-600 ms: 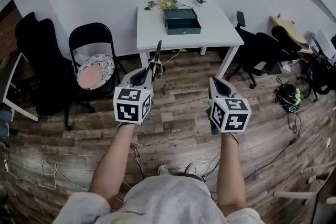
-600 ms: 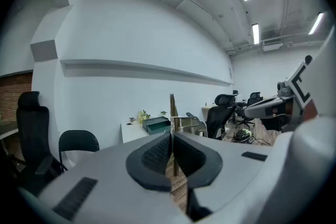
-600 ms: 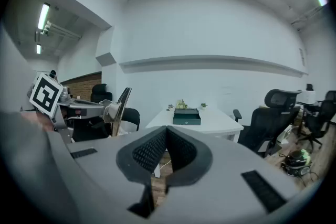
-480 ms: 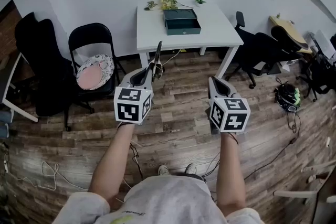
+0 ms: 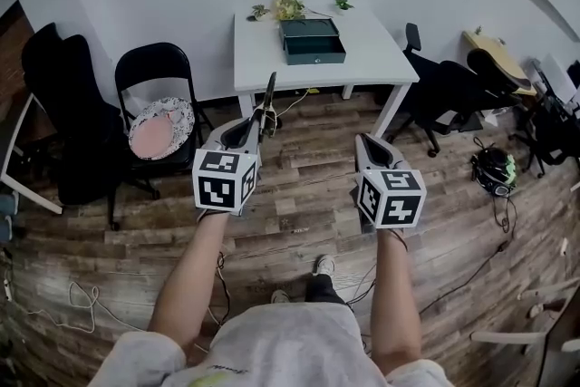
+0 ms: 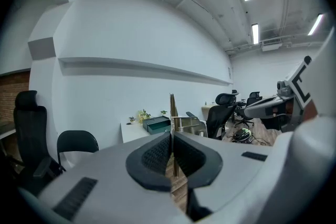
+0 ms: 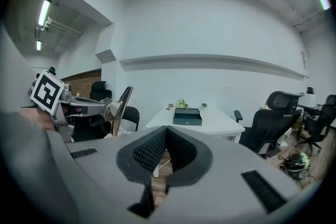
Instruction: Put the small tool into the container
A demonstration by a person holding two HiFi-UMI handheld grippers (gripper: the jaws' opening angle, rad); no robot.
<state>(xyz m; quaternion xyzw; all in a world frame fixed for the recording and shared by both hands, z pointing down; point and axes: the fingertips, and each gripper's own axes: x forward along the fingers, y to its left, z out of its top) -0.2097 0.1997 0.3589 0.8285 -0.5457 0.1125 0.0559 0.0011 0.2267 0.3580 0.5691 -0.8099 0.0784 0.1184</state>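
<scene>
A dark green open box, the container (image 5: 314, 39), sits on a white table (image 5: 263, 59) against the far wall. My left gripper (image 5: 261, 120) is held over the wood floor short of the table. It is shut on a small tool (image 5: 270, 95), a thin flat blade that sticks up past the jaws. In the left gripper view the tool (image 6: 171, 113) stands edge-on between the pads, with the container (image 6: 157, 124) beyond. My right gripper (image 5: 362, 142) is level with the left one and shut with nothing in it. The right gripper view shows the container (image 7: 187, 116) straight ahead and the tool (image 7: 122, 107) at the left.
A black folding chair with a patterned cushion (image 5: 159, 124) stands left of the table. Black office chairs (image 5: 449, 86) stand to its right. Small plants (image 5: 288, 4) sit at the table's back edge. Cables (image 5: 82, 299) and a helmet (image 5: 494, 166) lie on the floor.
The person has stepped forward, and one shoe now shows further ahead on the floor. Both grippers kept their pose, the left still holding the tool.
</scene>
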